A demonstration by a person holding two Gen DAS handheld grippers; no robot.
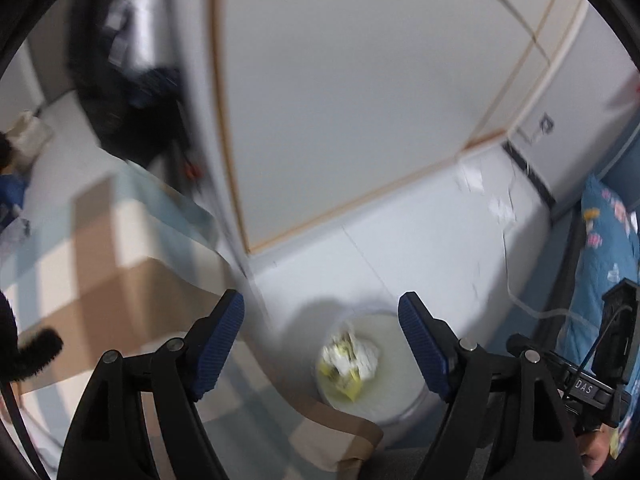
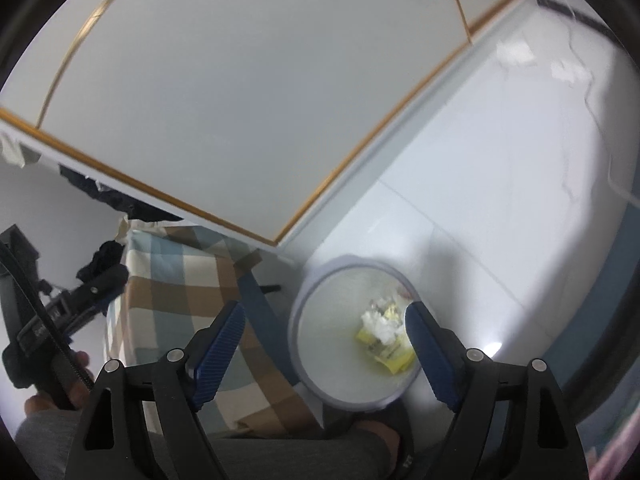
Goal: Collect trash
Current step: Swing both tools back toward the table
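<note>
Both our left gripper (image 1: 320,312) and right gripper (image 2: 326,322) gape empty above the bin (image 2: 320,360), its trash (image 2: 384,334) below our fingers.

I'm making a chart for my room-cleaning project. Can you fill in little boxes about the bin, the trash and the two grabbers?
bin: round white bin on the pale floor, beside the checked bedcover
trash: crumpled white and yellow wrappers lying inside the bin
left gripper: open, nothing between its fingers
right gripper: open, nothing held, above the bin
more litter: white scraps on the floor by the wall
</note>
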